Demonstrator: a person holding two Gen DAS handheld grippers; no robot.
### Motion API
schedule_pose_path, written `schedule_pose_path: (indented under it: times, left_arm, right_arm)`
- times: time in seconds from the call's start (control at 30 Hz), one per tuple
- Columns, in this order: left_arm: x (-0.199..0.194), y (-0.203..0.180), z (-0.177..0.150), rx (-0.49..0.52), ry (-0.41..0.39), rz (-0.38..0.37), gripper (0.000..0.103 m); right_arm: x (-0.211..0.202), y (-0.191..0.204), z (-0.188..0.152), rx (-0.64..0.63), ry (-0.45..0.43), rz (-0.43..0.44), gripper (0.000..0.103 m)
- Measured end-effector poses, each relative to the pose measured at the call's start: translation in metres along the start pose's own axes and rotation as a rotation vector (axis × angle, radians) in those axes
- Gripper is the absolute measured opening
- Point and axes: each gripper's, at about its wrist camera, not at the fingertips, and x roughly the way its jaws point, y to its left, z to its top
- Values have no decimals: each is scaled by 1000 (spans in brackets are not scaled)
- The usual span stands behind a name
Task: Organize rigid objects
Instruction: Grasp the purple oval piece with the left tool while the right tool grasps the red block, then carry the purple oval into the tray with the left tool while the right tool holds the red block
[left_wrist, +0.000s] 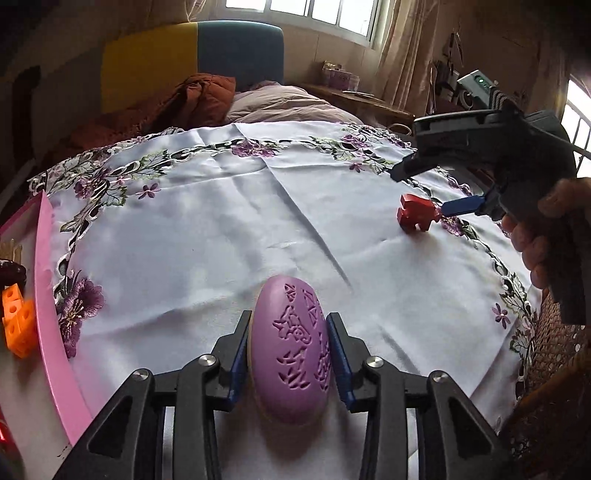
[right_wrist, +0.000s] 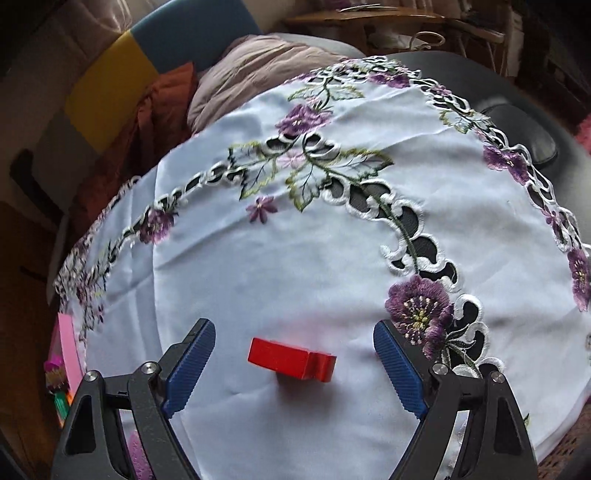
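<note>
My left gripper (left_wrist: 290, 325) is shut on a purple oval piece (left_wrist: 291, 350) with carved patterns, held over the white embroidered tablecloth (left_wrist: 221, 229). A red animal-shaped block (left_wrist: 417, 212) stands on the cloth at the right. My right gripper (left_wrist: 421, 192) is open around it in the left wrist view. In the right wrist view the red block (right_wrist: 291, 358) lies between the open blue pads of the right gripper (right_wrist: 293, 345), touching neither.
A pink tray (left_wrist: 48, 295) at the left edge holds an orange cube block (left_wrist: 18, 321) and other small pieces; it also shows in the right wrist view (right_wrist: 70, 347). A bed with a pillow (left_wrist: 280, 103) lies behind the table. A black chair (right_wrist: 517, 133) stands at the far right.
</note>
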Motion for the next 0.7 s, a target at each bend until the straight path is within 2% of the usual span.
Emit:
schedule_pose_path:
  times: [0.17, 0.23, 0.27, 0.3, 0.37, 0.47, 0.53, 0.63, 0.7]
  left_arm:
    - [-1, 4, -1, -17, -11, -15, 38]
    - [-1, 4, -1, -20, -13, -17, 38]
    - [-1, 4, -1, -19, -14, -15, 38]
    - [-2, 3, -1, -17, -15, -13, 38]
    - [-2, 3, -2, -16, -17, -12, 38]
    - [-2, 5, -2, -24, -19, -22, 38]
    - [-2, 3, -2, -16, -21, -14, 38]
    - [-3, 3, -2, -14, -22, -10, 38]
    - [-3, 3, -3, -16, -23, -11, 38]
  right_arm:
    - [5, 6, -2, -42, 18, -42, 88]
    - [8, 8, -3, -53, 26, -56, 83]
    - [10, 10, -4, -73, 36, -58, 60]
    - [14, 14, -5, -102, 59, -62, 51]
    - [17, 24, -9, -166, 66, -110, 50]
    - [15, 34, -12, -186, 67, -11, 50]
    - [11, 47, -13, -242, 39, -2, 50]
    - [16, 69, -14, -299, 43, 54, 51]
    - [24, 80, -15, -344, 52, 47, 51]
